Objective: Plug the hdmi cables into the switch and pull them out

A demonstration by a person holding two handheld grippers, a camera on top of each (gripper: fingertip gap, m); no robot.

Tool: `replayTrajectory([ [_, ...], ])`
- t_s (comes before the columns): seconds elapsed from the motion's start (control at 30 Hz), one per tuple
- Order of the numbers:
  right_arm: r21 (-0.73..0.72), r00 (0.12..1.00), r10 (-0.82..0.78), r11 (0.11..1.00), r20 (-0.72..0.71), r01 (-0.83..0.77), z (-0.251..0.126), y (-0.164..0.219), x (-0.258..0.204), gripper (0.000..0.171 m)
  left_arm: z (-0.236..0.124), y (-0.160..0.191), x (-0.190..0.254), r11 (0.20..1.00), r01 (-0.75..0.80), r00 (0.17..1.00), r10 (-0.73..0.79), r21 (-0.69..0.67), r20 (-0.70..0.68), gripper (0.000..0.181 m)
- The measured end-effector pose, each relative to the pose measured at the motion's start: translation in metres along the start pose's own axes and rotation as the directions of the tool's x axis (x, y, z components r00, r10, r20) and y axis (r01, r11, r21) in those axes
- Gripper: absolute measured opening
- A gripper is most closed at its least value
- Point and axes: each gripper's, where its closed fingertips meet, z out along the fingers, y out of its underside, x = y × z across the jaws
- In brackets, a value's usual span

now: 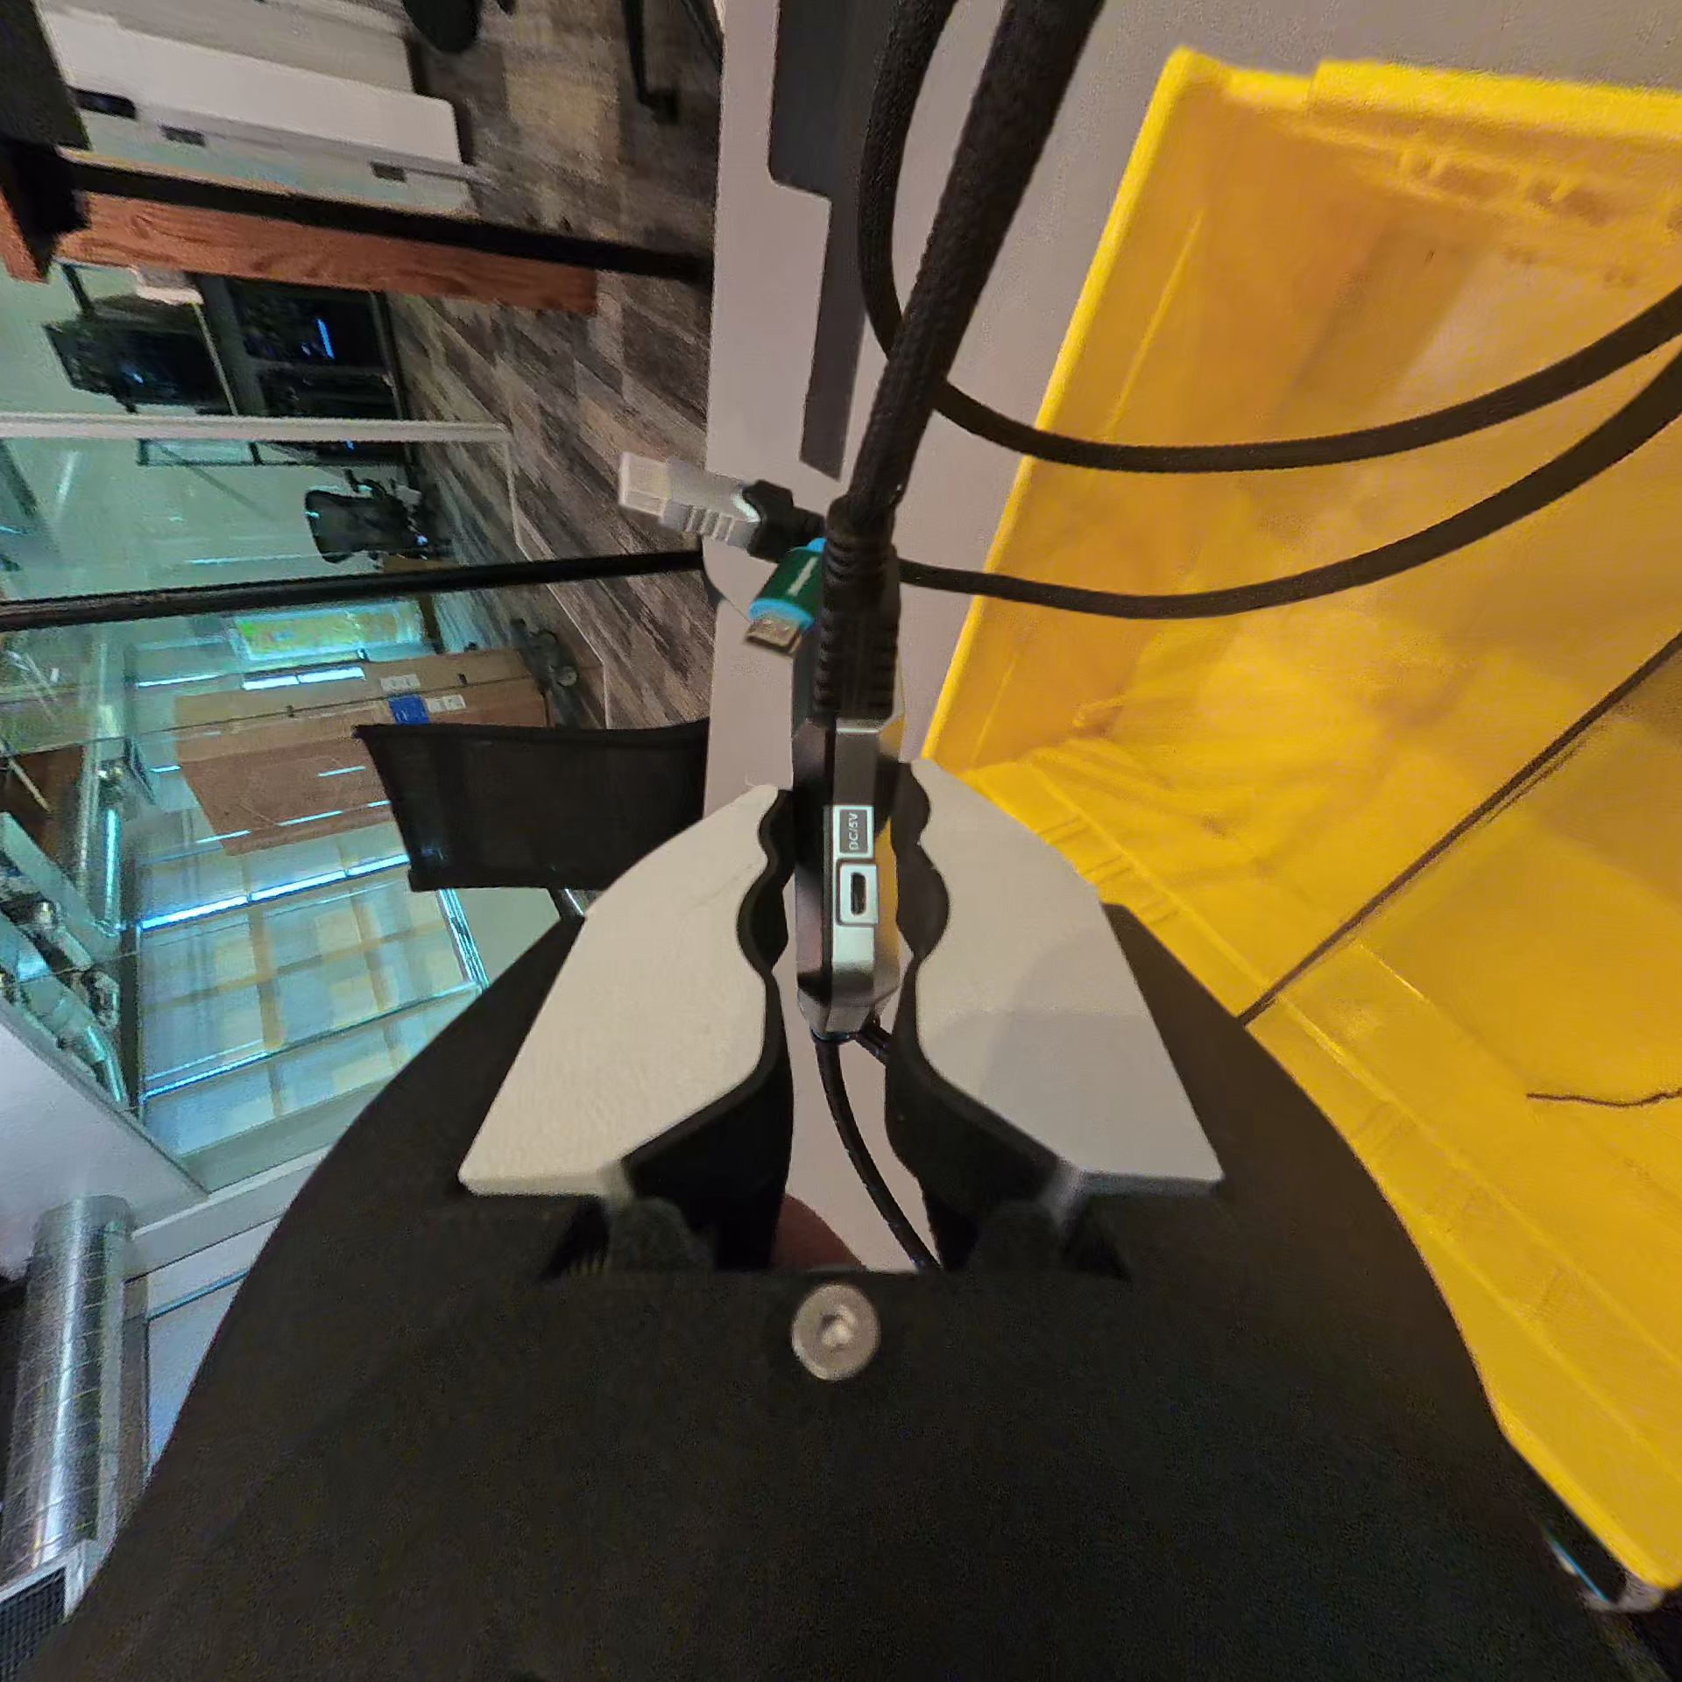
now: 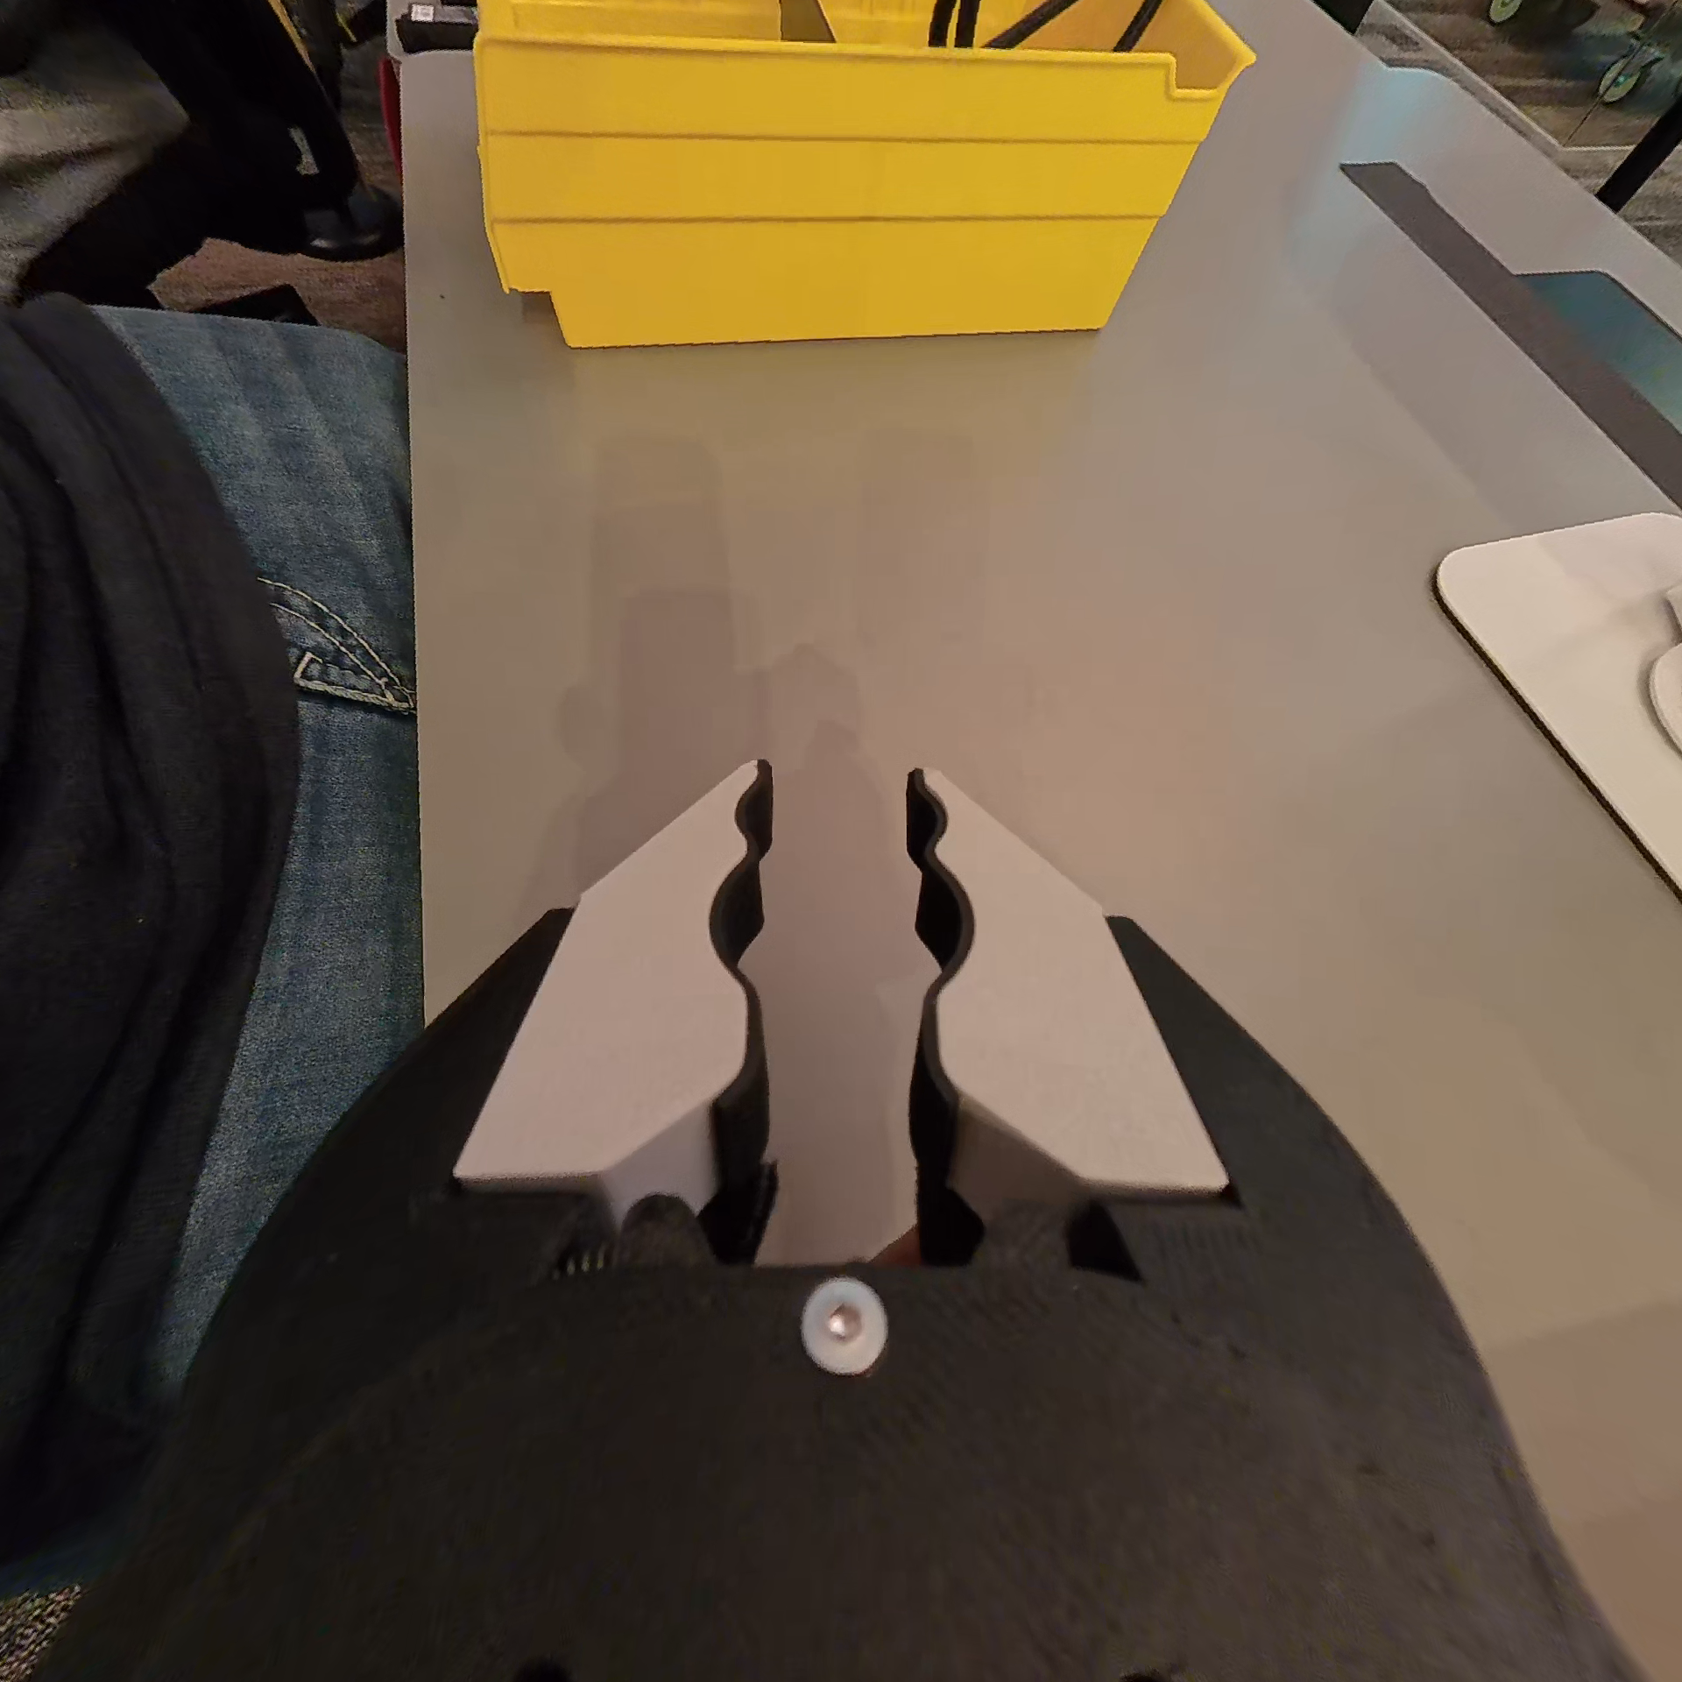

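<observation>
The left gripper (image 1: pixel 842 801) was clamped tight on the grey switch (image 1: pixel 842 874), holding it edge-on in the air with a thick black braided cable (image 1: pixel 874 455) plugged in at its far end! Just beyond dangled two loose plugs, green (image 1: pixel 790 596) and silver (image 1: pixel 683 496), beside the yellow bin (image 1: pixel 1274 546). The right gripper (image 2: pixel 839 792) hung parted and empty over the grey table (image 2: pixel 1092 546), that bin (image 2: pixel 819 182) well ahead

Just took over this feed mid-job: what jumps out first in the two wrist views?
The left gripper is shut on the grey HDMI switch, with black braided cables trailing toward the bright yellow bin on its right. Two loose plugs dangle past the switch. The right gripper holds nothing, jaws apart above the grey table.
</observation>
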Motion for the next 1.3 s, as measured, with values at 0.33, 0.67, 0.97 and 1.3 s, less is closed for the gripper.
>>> replayTrajectory([
  [0.33, 0.039, 1.0, 0.007, 0.999, -0.026, -0.006, -0.002, -0.009, 0.007, 0.027, -0.041, -0.053, -0.03, 0.98, 0.039, 0.99, -0.066, 0.196, 0.128, 0.02],
  [0.67, 0.081, 0.997, 0.017, 0.997, -0.077, -0.01, -0.011, -0.017, 0.017, 0.027, -0.085, -0.125, -0.054, 0.941, -0.045, 0.964, -0.046, 0.335, 0.261, 0.019],
  [0.97, 0.138, 0.99, 0.048, 0.99, -0.13, -0.03, -0.021, -0.024, 0.027, 0.028, -0.137, -0.187, -0.083, 0.877, -0.039, 0.932, -0.141, 0.479, 0.334, 0.019],
  [1.3, 0.428, 0.941, 0.131, 0.904, -0.311, 0.016, -0.087, -0.063, 0.055, 0.028, -0.141, -0.265, -0.016, 0.791, -0.158, 0.952, -0.037, 0.591, 0.304, 0.02],
])
